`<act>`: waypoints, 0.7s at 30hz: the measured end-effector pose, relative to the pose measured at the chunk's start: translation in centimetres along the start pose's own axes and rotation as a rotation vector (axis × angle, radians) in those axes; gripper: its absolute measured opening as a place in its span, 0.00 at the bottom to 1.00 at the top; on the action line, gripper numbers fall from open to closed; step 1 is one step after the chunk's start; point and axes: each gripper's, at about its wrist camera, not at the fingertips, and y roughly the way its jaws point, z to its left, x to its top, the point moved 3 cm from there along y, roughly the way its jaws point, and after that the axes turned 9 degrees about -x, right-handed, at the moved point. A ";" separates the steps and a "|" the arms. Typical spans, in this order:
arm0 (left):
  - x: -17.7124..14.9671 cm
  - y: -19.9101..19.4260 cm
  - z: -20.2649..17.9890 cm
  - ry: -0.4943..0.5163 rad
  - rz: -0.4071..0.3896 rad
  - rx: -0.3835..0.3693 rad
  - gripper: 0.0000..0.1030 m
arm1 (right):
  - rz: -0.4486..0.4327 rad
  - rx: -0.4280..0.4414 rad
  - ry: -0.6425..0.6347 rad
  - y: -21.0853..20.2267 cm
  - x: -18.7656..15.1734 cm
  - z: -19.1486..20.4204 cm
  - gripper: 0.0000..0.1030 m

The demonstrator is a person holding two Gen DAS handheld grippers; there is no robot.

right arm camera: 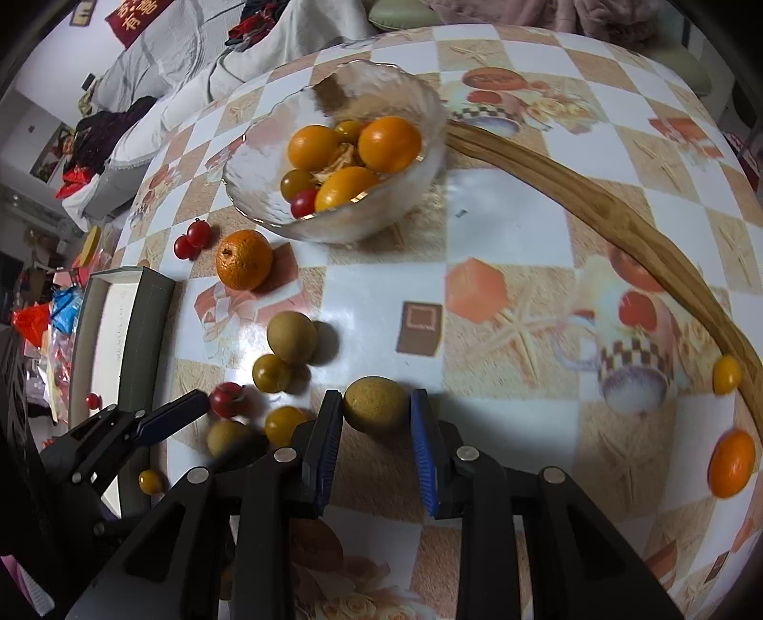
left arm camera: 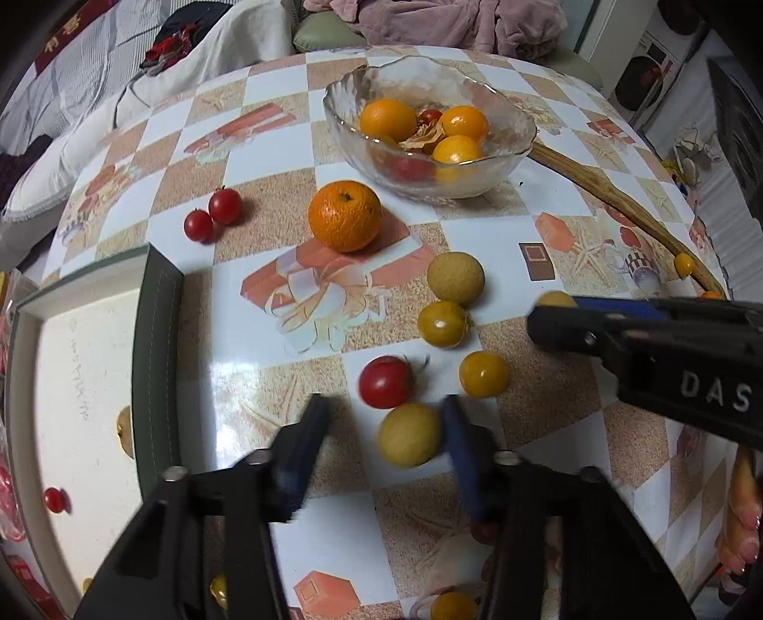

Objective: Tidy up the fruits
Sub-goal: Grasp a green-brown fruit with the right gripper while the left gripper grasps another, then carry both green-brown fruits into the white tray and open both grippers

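Reading "DAS" in white letters on its black body at the right edge of the left wrist view, the right gripper (right arm camera: 376,415) straddles a tan longan (right arm camera: 376,404) low in the centre of its own view; both blue pads sit just beside the fruit, and whether they actually press it cannot be told. The left gripper (left arm camera: 386,429) is spread wide at the bottom of its frame, holding nothing, with a yellow-green fruit (left arm camera: 410,434) lying against its right finger (left arm camera: 465,453) and a red cherry tomato (left arm camera: 385,381) just beyond. Higher up stands a mandarin (left arm camera: 345,215), and at top centre a glass bowl (left arm camera: 505,169) holds orange and red fruit. A green-edged tray (left arm camera: 157,343) at lower left bears faint handwriting too small to read. Red fabric (right arm camera: 136,16) in the upper left of the right wrist view carries yellow Chinese characters.
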 end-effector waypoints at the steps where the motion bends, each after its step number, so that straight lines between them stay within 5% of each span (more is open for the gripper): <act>1: 0.1 0.0 0.0 0.001 0.000 -0.006 0.29 | 0.001 0.002 0.010 -0.1 -0.2 -0.3 0.30; 21: -1.1 -4.8 2.8 -0.068 -0.057 -0.090 0.26 | -0.009 0.036 0.047 -2.8 -2.1 1.2 0.30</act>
